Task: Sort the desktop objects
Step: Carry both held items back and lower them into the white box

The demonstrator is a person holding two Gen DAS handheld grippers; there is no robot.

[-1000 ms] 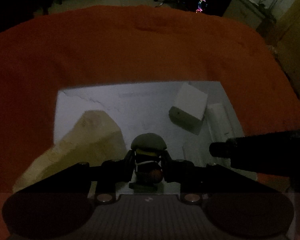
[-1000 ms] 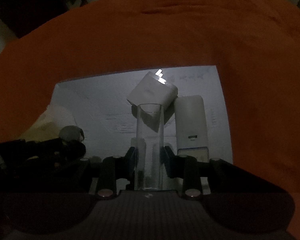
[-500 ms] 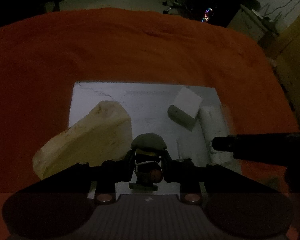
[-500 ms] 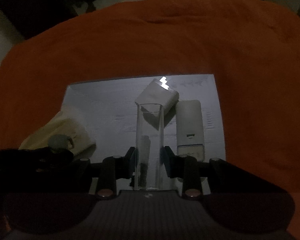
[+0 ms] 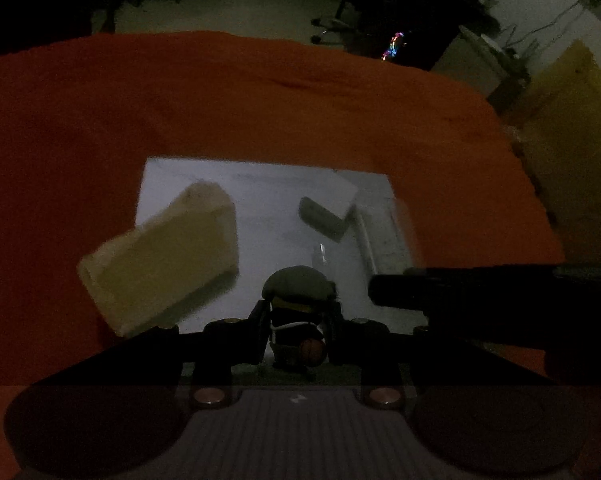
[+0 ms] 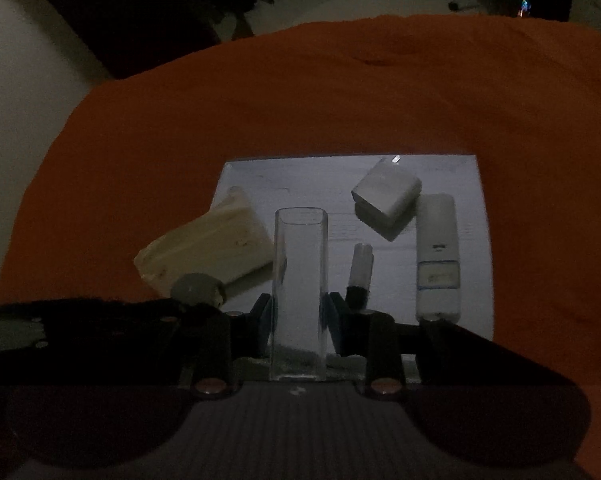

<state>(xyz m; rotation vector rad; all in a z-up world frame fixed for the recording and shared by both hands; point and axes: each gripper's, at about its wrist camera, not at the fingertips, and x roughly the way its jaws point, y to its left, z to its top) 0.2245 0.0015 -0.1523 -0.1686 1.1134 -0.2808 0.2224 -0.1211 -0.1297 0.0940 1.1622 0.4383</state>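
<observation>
My left gripper [image 5: 298, 322] is shut on a small figurine [image 5: 298, 300] with a grey-green cap and an orange ball at its base, held above the white sheet [image 5: 260, 184]. The figurine also shows in the right wrist view [image 6: 196, 288]. My right gripper [image 6: 300, 310] is shut on a clear rectangular case [image 6: 300, 280], held upright. On the white sheet [image 6: 308, 172] lie a cream wedge-shaped block [image 6: 216, 244], a white cube charger [image 6: 386, 196], a long white device [image 6: 436, 248] and a small white-and-black tube [image 6: 360, 272].
An orange cloth [image 6: 300, 92] covers the table around the sheet. The right gripper's dark body [image 5: 480, 296] crosses the left wrist view at right. The cream block [image 5: 164, 260] overhangs the sheet's left edge. Dim room floor and furniture lie beyond the table.
Both grippers have pulled back and up from the sheet with their objects. The sheet and its items look smaller and farther. The small tube now shows beside the clear case.
</observation>
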